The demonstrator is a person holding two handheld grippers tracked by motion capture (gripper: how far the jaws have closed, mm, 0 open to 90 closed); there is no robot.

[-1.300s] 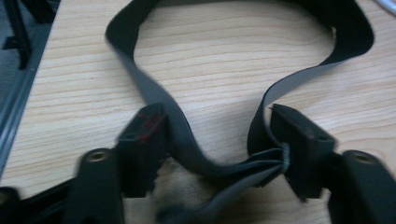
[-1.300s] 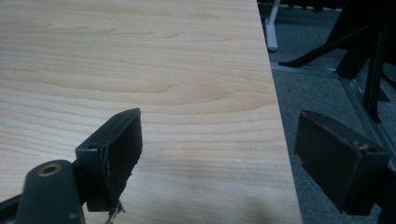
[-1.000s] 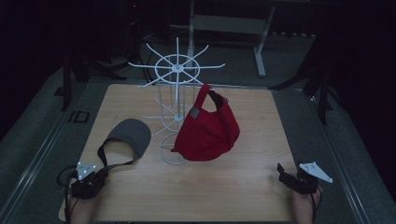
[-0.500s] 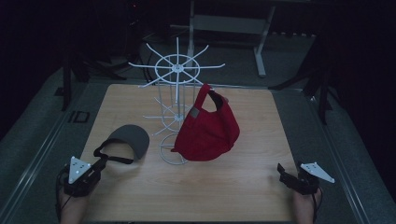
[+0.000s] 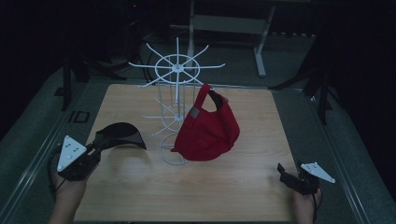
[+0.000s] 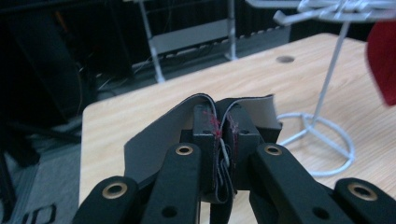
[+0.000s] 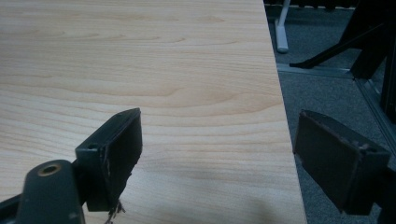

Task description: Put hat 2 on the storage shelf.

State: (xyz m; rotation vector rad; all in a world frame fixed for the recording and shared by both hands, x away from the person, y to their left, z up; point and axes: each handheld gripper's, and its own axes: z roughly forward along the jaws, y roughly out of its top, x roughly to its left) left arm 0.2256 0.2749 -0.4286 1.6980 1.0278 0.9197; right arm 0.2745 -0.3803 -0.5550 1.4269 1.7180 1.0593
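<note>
**Grey cap up, rack to its right**

The left gripper [image 5: 95, 150] pinches the grey cap [image 5: 119, 135] by its edge, off the table. The white hook rack [image 5: 176, 70] stands right of it, nearer this hand. The right gripper [image 5: 286, 173] idles, its 2 jaws wide apart.

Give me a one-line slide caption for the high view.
Left claw holds a dark cap above the table beside a white rack carrying a red cap.

Black cap [image 5: 119, 136] now up off the table [image 5: 140, 196] in the clamped left gripper [image 5: 95, 145], brim forward.
</note>
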